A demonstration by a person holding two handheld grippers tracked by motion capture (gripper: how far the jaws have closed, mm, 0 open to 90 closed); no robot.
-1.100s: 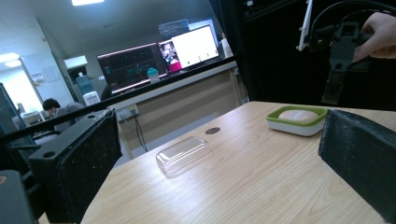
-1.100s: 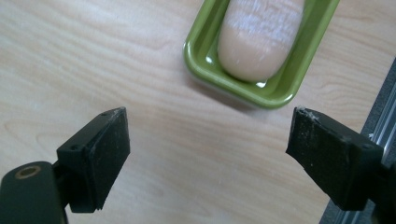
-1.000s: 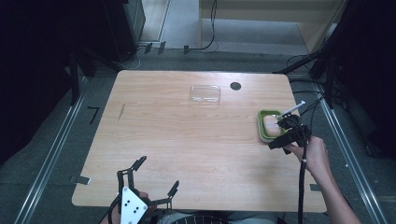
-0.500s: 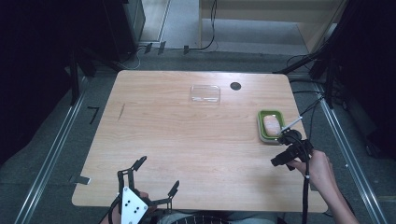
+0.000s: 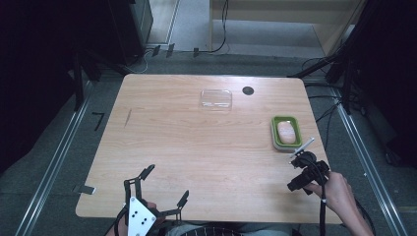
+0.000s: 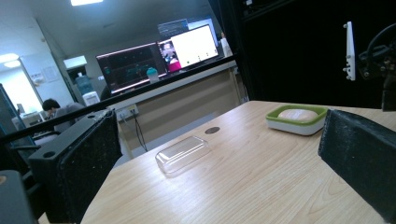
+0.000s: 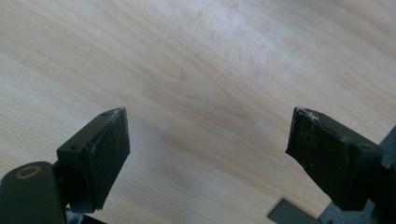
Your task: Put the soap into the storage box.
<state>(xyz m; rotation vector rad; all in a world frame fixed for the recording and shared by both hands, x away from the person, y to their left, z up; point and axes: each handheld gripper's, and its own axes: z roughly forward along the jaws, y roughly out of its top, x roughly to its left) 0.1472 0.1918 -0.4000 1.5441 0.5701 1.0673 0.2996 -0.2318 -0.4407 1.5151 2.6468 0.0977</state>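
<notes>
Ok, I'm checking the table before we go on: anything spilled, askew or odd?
Nothing spilled or damaged. The soap sits in its green dish near the right edge. The clear lid lies apart near the far edge, so the dish is uncovered. Both tongs, left and right, are open and empty.

Dim surroundings, evenly lit table (image 5: 206,147), perhaps slightly soft focus.

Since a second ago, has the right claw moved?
Yes. The right claw has pulled back from the green soap dish toward the table's near edge.
</notes>
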